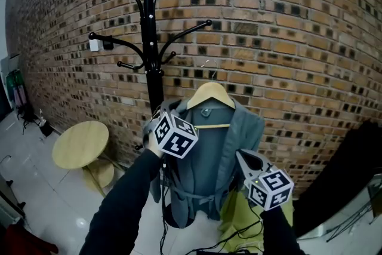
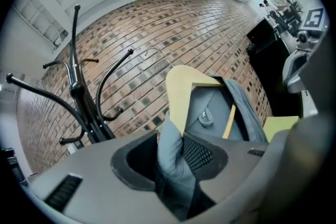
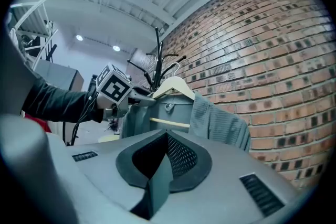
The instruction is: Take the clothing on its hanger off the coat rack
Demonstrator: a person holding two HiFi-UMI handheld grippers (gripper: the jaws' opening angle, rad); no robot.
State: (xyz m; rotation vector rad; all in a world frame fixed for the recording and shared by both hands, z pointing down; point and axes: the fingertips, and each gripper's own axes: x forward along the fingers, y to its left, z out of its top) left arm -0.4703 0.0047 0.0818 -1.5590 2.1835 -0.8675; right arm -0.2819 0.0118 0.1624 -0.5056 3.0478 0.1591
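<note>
Clothing [image 1: 206, 152] on its wooden hanger [image 1: 210, 92] is pinched at the left shoulder by the left gripper's [image 2: 176, 148] fingers [image 2: 199, 155]. The right gripper's [image 3: 157, 161] fingers [image 3: 181, 157] pinch a grey fold at its right side. The hanger's hook hangs clear, just right of the black coat rack [image 1: 152, 45].

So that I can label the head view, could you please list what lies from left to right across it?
Going across: round wooden table → coat rack pole → grey garment on its hanger → right gripper.
</note>
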